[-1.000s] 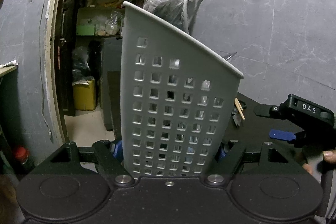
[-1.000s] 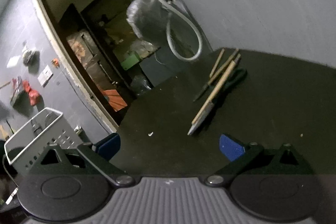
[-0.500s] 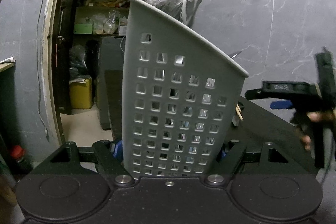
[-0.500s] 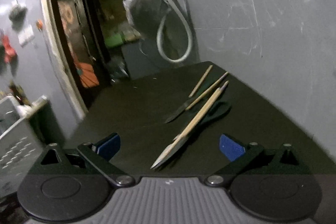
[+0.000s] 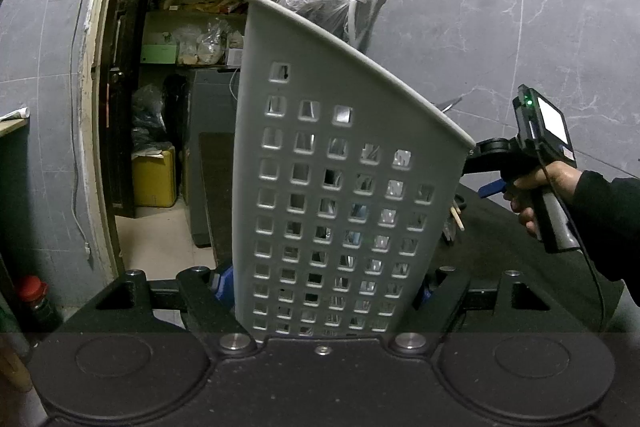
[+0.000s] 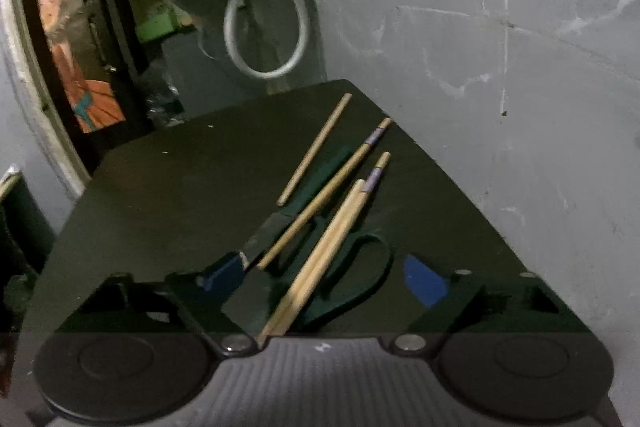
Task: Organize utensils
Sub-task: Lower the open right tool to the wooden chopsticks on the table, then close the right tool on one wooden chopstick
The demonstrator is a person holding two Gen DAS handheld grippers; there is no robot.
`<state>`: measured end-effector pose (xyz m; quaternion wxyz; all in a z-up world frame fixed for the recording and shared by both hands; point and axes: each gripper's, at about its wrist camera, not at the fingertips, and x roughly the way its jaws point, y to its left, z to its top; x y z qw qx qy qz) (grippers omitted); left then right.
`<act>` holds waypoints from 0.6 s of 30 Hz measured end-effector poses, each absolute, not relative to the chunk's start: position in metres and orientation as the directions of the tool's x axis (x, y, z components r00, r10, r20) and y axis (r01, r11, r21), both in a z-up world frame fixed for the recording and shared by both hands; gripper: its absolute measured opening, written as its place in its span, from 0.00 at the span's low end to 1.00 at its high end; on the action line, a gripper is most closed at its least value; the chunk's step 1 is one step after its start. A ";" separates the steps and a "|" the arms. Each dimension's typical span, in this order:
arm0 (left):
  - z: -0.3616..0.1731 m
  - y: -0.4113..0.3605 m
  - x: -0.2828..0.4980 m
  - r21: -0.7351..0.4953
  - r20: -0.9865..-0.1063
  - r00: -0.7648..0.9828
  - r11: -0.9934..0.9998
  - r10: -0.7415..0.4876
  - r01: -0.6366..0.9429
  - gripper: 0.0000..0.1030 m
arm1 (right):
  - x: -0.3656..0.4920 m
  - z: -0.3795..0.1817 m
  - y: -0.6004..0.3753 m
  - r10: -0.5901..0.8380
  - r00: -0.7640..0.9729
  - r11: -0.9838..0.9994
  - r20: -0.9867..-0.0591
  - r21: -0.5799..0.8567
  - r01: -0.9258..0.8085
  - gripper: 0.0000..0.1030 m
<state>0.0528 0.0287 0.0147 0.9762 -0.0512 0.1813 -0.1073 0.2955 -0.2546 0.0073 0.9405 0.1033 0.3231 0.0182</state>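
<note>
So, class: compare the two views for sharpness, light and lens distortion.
Left wrist view: sharp and evenly lit, the white basket crisp, wall lines bowed by the fisheye. Right wrist view: dim and smeared, the chopsticks and scissors soft on the dark table.

Left gripper (image 5: 322, 291) is clamped on a pale grey perforated basket (image 5: 340, 187), which stands tilted and fills the middle of the view. Off to the right, a hand (image 5: 536, 195) in a dark sleeve holds the right gripper (image 5: 490, 187) over the dark desk (image 5: 500, 247). A wooden stick end (image 5: 457, 218) pokes out just past the basket's right side.
</note>
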 end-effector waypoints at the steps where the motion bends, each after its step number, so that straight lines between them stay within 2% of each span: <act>1: 0.015 0.028 0.053 -0.138 -0.344 0.911 0.972 -0.227 0.189 0.77 | 0.297 0.006 -0.254 0.097 0.787 0.979 -0.609 0.201 0.034 0.84; 4: 0.015 0.026 0.054 -0.137 -0.346 0.911 0.973 -0.223 0.186 0.77 | 0.298 0.003 -0.250 0.094 0.787 0.982 -0.610 0.186 0.027 0.81; 7: 0.015 0.025 0.053 -0.137 -0.348 0.911 0.974 -0.220 0.183 0.77 | 0.302 0.002 -0.249 0.080 0.786 0.988 -0.613 0.151 0.017 0.72; 14: 0.015 0.025 0.054 -0.139 -0.350 0.910 0.973 -0.221 0.183 0.77 | 0.304 0.000 -0.246 0.106 0.766 0.988 -0.634 0.157 -0.006 0.37; 16: 0.015 0.025 0.054 -0.138 -0.350 0.910 0.973 -0.221 0.183 0.77 | 0.305 0.000 -0.248 0.118 0.769 0.985 -0.629 0.175 -0.009 0.29; 18: 0.015 0.025 0.054 -0.140 -0.349 0.910 0.973 -0.222 0.183 0.77 | 0.304 0.000 -0.250 0.120 0.771 0.984 -0.625 0.179 -0.008 0.27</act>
